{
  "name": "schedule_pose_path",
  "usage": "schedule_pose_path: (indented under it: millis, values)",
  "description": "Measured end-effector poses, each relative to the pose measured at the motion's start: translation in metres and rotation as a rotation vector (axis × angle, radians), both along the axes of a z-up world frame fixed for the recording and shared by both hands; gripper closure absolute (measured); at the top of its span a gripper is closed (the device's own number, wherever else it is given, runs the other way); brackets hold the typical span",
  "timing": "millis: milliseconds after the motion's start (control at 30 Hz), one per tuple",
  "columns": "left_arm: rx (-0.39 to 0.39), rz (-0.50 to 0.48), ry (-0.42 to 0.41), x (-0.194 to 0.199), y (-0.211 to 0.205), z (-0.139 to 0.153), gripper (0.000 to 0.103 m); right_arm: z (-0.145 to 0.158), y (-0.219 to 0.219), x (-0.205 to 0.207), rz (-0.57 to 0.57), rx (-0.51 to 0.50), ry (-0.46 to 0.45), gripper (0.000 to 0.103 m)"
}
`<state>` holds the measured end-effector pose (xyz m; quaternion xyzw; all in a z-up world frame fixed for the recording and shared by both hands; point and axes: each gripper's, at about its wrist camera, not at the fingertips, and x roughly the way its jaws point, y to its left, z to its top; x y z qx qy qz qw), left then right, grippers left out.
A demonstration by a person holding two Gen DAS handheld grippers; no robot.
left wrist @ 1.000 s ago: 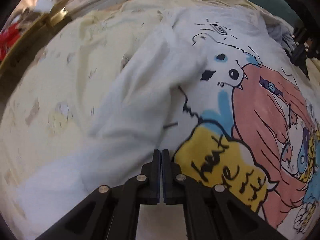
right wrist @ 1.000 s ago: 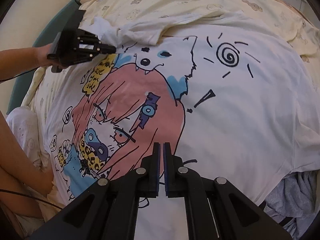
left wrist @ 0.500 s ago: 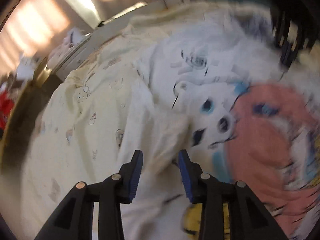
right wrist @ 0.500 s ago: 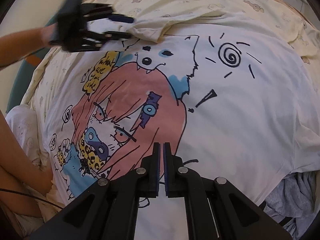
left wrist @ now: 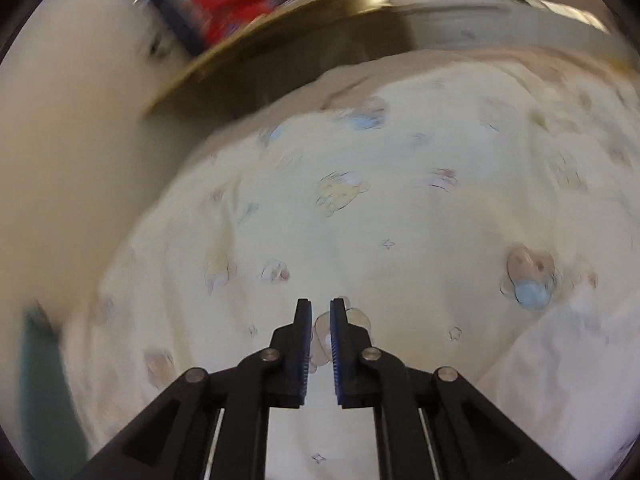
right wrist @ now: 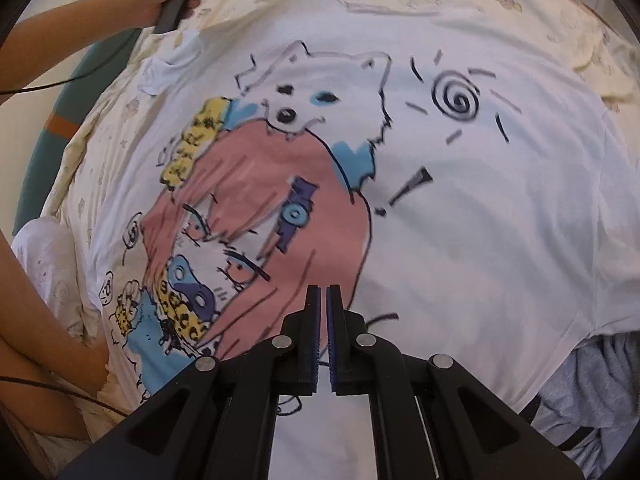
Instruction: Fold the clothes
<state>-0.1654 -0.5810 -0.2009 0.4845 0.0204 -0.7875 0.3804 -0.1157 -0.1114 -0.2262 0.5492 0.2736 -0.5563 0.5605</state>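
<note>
**Loose sleeve and an empty left tool put the fold at risk**

Nearest, the right gripper [right wrist: 322, 294] has its jaws closed together with the white printed T-shirt [right wrist: 460, 208] directly beneath; whether a pinch of cloth sits between the pads cannot be told. If it holds nothing, the shirt could slide when the far side is pulled. The T-shirt lies spread face up on the pale yellow bedsheet [left wrist: 400, 208]. Its far sleeve [right wrist: 168, 64] lies bunched and could fold in crooked. Beyond it, the left gripper [left wrist: 320, 308] is closing on nothing over bare sheet, so it risks snagging the sheet rather than the shirt. A grey garment [right wrist: 592, 384] at the hem could get dragged along.
</note>
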Motion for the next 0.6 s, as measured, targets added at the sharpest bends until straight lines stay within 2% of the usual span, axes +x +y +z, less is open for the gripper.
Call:
schedule_pose_path:
  millis: [67,233,300,333,400,467,533,600]
  values:
    - [0.053,-0.078,0.037,0.010,0.010,0.003,0.093,0.004,-0.001,0.001,-0.001,-0.021,-0.005,0.098]
    - [0.301,-0.445,0.086,0.056,0.088,-0.002,0.092,-0.004,-0.007,-0.001,-0.016,-0.039,-0.008,0.098]
    - [0.310,-0.561,0.023,0.085,0.140,-0.016,0.092,-0.012,-0.011,-0.004,-0.029,-0.045,-0.006,0.098]
    - [0.359,-0.613,0.009,0.100,0.165,-0.027,0.092,-0.017,-0.014,-0.005,-0.035,-0.048,-0.005,0.098]
    - [0.379,-0.697,-0.058,0.125,0.214,-0.050,0.092,-0.029,-0.023,-0.004,-0.027,-0.042,0.016,0.098]
    - [0.345,-0.718,-0.144,0.140,0.244,-0.075,0.092,-0.038,-0.029,0.002,0.019,-0.029,0.052,0.098]
    - [0.321,-0.675,-0.157,0.155,0.250,-0.087,0.092,-0.053,-0.031,0.005,0.065,0.039,0.131,0.101]
    - [0.347,-0.648,-0.173,0.175,0.248,-0.087,0.092,-0.064,-0.015,-0.003,0.059,0.093,0.108,0.101]
